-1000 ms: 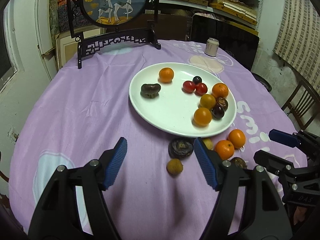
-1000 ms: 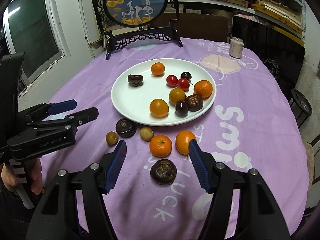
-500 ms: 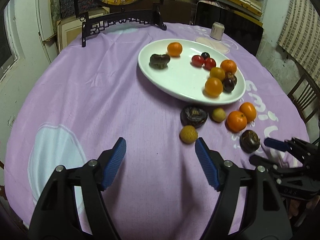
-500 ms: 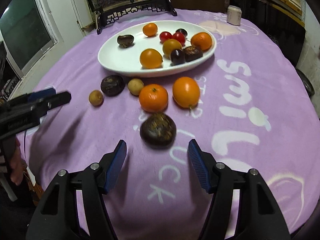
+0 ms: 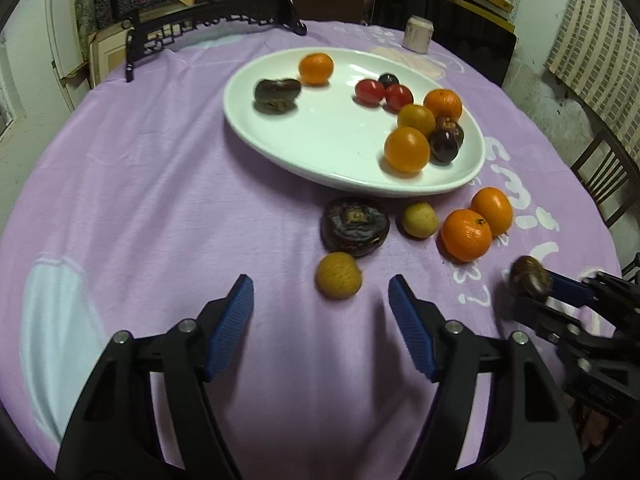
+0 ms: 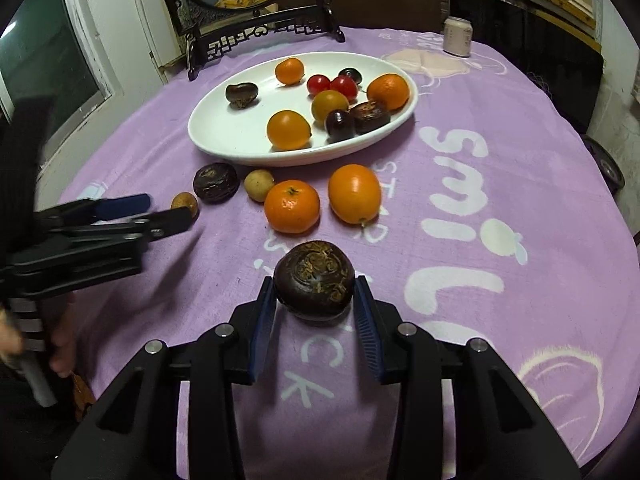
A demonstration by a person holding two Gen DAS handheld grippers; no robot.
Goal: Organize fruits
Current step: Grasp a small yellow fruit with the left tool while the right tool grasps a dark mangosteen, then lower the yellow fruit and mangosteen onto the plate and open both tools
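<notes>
A dark wrinkled fruit point(image 6: 314, 278) sits clamped between the jaws of the right gripper point(image 6: 315, 312) near the table's front edge, as the sorting of fruit onto a white plate point(image 6: 224, 136) appears a little past halfway. Nine pieces already lie on the plate: four orange ones, two red cherry tomatoes point(image 6: 332, 85), and three dark fruits. Five more wait on the purple tablecloth point(image 6: 500, 140) just in front of the plate: a mandarin point(image 6: 292, 206), a smooth orange fruit point(image 6: 354, 193), a second dark wrinkled fruit point(image 5: 355, 226) and two small tan-yellow ones point(image 5: 339, 275). The left gripper point(image 5: 321, 334) hovers with jaws wide apart and empty just short of the nearer tan fruit, seemingly its next pick. A small pale jar point(image 6: 457, 36) and a black framed screen point(image 6: 256, 8) stand at the far edge.
</notes>
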